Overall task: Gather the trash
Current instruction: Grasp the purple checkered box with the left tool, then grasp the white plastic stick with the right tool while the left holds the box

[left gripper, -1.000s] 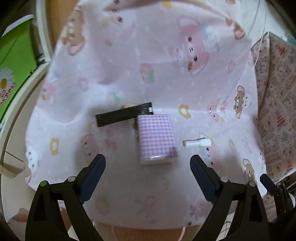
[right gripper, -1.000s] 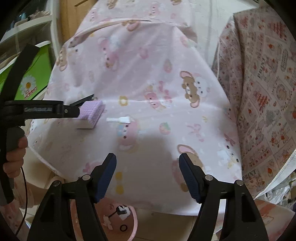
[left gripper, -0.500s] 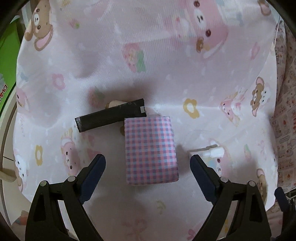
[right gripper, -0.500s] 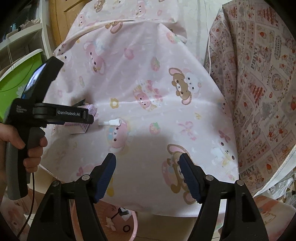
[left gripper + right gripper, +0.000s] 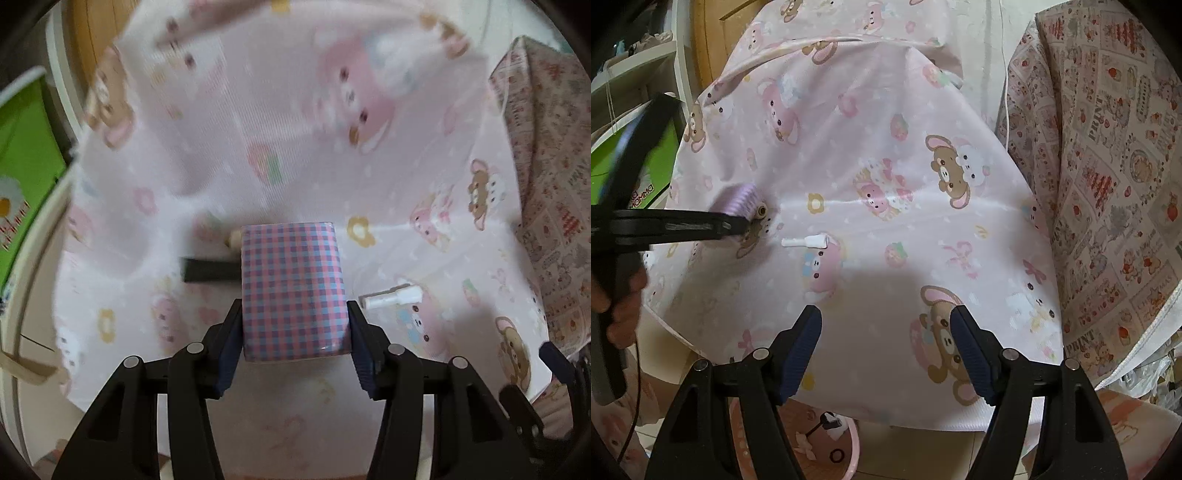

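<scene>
Writing: the green box [image 5: 646,173] at far left carries partial lettering that reads "MAMMA"; the rest is cut off. The patterned cloth [image 5: 1108,155] on the right shows "PRINT" in several panels. No text legible on the trash items.

Left gripper [image 5: 294,332]: jaws closed onto the checked pack [image 5: 293,291], one pad on each long side near its near end. The pack is pink-and-blue plaid with a glossy wrap. Its far end partly covers a black strip [image 5: 207,270] lying on the tabletop [image 5: 258,110], which is covered by a pink bear-print cloth. The side view from the right wrist is blurred, so whether the pack is lifted clear of the cloth cannot be told.

White tube [image 5: 391,297]: lies flat on the cloth, just right of the pack, not touching it or the jaws.

Right gripper [image 5: 886,343]: jaws wide open, holding nothing, over the near edge of the tabletop, well short of the white tube.

Below that edge: a pink bin [image 5: 849,443] on the floor, with small bits inside.
</scene>
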Motion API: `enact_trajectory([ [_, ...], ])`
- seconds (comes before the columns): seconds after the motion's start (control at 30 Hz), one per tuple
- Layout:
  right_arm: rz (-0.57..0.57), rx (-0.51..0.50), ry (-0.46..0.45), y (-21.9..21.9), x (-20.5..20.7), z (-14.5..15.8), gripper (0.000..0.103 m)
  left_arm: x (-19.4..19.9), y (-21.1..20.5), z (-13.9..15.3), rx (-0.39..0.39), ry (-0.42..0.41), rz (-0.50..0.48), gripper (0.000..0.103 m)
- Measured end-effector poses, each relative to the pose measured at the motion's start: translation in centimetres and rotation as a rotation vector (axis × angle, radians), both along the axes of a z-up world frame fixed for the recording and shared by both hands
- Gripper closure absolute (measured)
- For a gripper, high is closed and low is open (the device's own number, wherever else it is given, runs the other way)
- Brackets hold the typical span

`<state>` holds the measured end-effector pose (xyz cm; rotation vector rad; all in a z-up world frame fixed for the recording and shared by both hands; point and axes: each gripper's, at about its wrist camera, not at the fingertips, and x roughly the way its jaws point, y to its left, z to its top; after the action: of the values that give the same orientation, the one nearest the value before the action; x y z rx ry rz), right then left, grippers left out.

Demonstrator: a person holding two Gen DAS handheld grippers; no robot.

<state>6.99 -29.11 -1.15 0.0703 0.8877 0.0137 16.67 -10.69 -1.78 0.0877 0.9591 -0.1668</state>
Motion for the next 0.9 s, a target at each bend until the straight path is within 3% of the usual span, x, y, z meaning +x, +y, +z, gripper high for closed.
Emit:
enact_trajectory([
  [0.1,0.003,-0.005,0.001,0.1,0.0,0.0,0.029,-1.8,0.9,1.3,-0.007,-0.054,0.001,0.052],
  [0.23,0.009,-0.024,-0.002,0.4,0.0,-0.1,0.023,-3.4,3.4,2.0,-0.056,-0.065,0.027,0.052],
  [0.37,0.031,-0.024,-0.009,0.9,-0.2,0.0,0.023,-4.3,5.8,1.7,-0.078,-0.073,0.052,0.052],
  [0.63,0.000,0.074,0.039,1.0,1.4,-0.5,0.022,-6.7,9.2,0.4,-0.078,-0.120,0.124,0.052],
  [0.9,0.056,0.036,0.019,4.8,2.8,-1.0,0.018,-6.8,10.8,0.4,-0.111,-0.139,0.174,0.052],
])
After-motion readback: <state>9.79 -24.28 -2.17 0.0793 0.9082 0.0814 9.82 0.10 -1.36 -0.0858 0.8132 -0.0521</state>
